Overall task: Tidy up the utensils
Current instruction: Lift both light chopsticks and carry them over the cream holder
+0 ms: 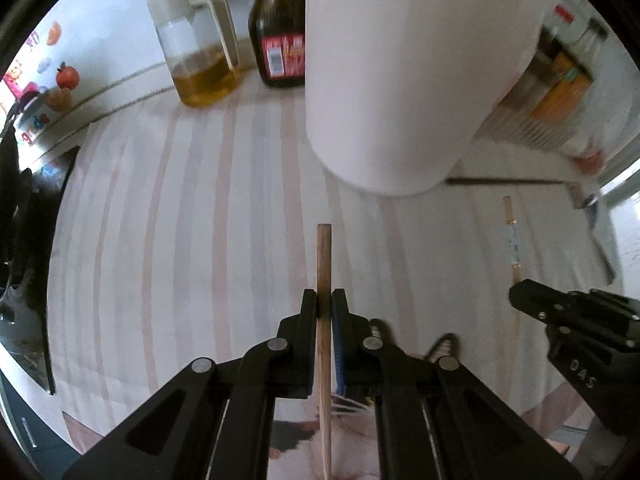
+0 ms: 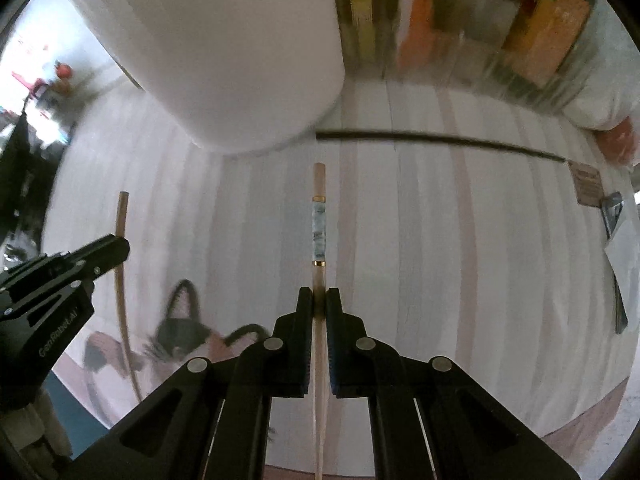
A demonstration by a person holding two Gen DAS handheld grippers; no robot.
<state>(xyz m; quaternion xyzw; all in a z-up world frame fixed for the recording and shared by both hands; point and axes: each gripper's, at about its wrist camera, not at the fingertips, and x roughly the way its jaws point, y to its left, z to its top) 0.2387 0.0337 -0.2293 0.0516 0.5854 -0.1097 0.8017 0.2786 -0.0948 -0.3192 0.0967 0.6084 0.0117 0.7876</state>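
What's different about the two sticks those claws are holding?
The plain wooden chopstick in the left claw is darker brown and bare. The decorated chopstick in the right claw is paler, with a blue-white patterned band between gold rings. Both are pinched in shut claws above the striped tablecloth.

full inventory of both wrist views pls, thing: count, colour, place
plain wooden chopstick: 1, tan, clamped in left gripper
patterned pale chopstick: 1, cream with gold bands, clamped in right gripper
thin dark stick: 1, black, flat on cloth beyond the container
tall white cylindrical container: 1, white, centre back
glass oil jug: 1, clear, amber liquid, back left
dark glass bottle: 1, brown, red label, beside jug
striped tablecloth: 1, white and pink
left gripper: 1, black, shut
right gripper: 1, black, shut
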